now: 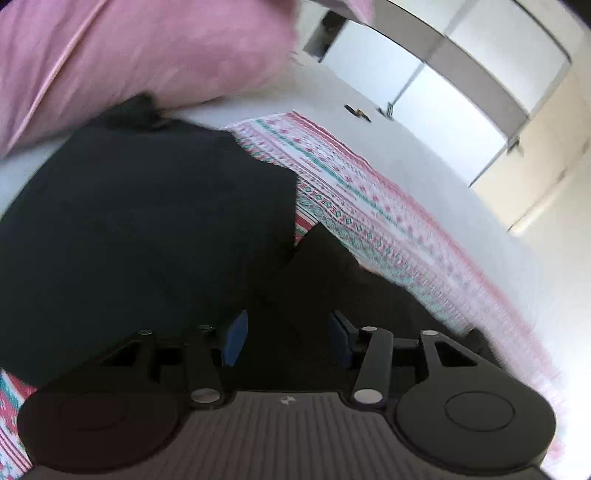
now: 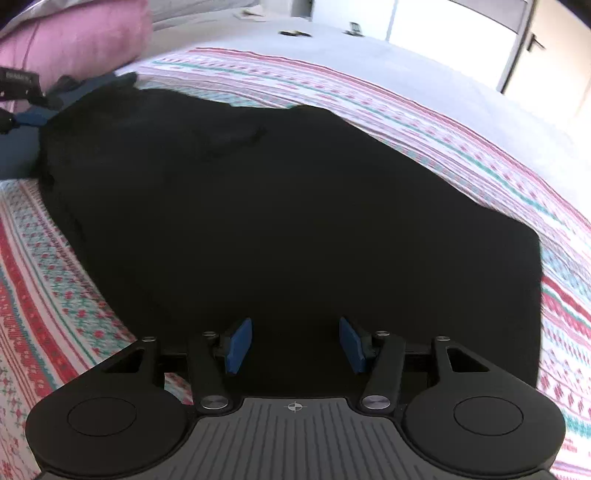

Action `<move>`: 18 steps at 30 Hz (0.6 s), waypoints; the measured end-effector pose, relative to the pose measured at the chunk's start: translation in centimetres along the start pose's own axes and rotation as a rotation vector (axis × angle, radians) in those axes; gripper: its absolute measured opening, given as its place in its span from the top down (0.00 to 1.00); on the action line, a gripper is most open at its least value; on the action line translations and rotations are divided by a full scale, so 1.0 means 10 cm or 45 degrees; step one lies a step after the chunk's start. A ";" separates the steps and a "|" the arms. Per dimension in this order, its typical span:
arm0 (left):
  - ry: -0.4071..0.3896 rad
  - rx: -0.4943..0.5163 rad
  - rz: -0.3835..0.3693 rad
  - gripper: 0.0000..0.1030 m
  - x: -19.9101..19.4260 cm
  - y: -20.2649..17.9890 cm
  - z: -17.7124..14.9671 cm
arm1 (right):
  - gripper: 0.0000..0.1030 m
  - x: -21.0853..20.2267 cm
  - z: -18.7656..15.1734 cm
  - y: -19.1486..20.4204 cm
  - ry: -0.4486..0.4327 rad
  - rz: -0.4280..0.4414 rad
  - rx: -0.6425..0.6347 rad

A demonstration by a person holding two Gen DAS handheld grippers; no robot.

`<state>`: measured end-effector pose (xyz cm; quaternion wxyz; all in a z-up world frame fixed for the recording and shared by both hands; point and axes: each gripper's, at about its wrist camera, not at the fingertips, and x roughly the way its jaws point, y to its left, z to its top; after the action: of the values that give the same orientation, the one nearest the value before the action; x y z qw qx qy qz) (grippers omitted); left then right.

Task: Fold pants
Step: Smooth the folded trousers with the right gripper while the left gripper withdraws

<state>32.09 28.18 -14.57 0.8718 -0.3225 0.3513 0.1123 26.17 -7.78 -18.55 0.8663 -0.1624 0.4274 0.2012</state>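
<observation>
Black pants (image 2: 277, 203) lie folded in a broad dark slab on a patterned blanket (image 2: 406, 122). My right gripper (image 2: 295, 345) hovers over their near edge, open, its blue pads apart with only flat cloth below. In the left wrist view the pants (image 1: 147, 221) fill the left and middle, blurred. My left gripper (image 1: 288, 339) is open above the dark cloth, and nothing is pinched between its pads. The left gripper's blue fingers (image 2: 31, 117) also show in the right wrist view, at the pants' far left end.
A pink pillow (image 1: 147, 55) (image 2: 81, 40) rests at the head of the bed, close to the pants' far end. White sheet (image 1: 461, 192) runs beyond the blanket (image 1: 369, 206). Pale wardrobe doors (image 1: 461, 110) stand past the bed. Small dark items (image 2: 293, 33) lie on the far sheet.
</observation>
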 end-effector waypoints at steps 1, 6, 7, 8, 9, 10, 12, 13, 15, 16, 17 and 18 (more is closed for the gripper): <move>0.011 -0.054 -0.021 0.57 -0.02 0.08 0.02 | 0.49 0.02 0.02 0.06 -0.007 0.008 -0.013; 0.023 -0.147 0.040 0.35 -0.08 0.16 0.02 | 0.49 0.10 0.06 0.25 -0.036 0.008 -0.026; 0.037 -0.170 0.015 0.33 -0.10 0.20 0.00 | 0.49 0.12 0.07 0.28 -0.042 0.005 -0.031; 0.056 -0.196 -0.005 0.32 -0.07 0.22 -0.01 | 0.49 0.11 0.06 0.27 -0.045 0.005 -0.035; 0.073 -0.215 -0.012 0.30 -0.04 0.23 -0.03 | 0.49 0.12 0.07 0.28 -0.046 0.008 -0.033; 0.092 -0.230 -0.020 0.30 0.01 0.21 -0.05 | 0.49 0.10 0.05 0.25 -0.045 0.014 -0.027; 0.112 -0.234 -0.043 0.30 0.09 0.17 -0.07 | 0.48 0.09 0.05 0.22 -0.038 0.028 -0.011; 0.107 -0.235 -0.046 0.30 0.13 0.15 -0.08 | 0.47 0.09 0.06 0.22 -0.036 0.033 -0.008; 0.100 -0.240 -0.033 0.30 0.20 0.10 -0.11 | 0.48 0.07 0.06 0.21 -0.031 0.048 -0.009; 0.096 -0.245 -0.016 0.30 0.23 0.08 -0.12 | 0.49 0.05 0.08 0.20 -0.027 0.060 -0.007; 0.087 -0.248 -0.008 0.30 0.26 0.08 -0.12 | 0.49 0.04 0.09 0.18 -0.029 0.075 0.000; 0.077 -0.242 0.001 0.32 0.27 0.06 -0.13 | 0.49 0.01 0.09 0.16 -0.040 0.084 0.015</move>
<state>33.14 27.70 -17.42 0.8263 -0.4066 0.3654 0.1358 26.05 -5.94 -18.24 0.8667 -0.1400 0.4200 0.2297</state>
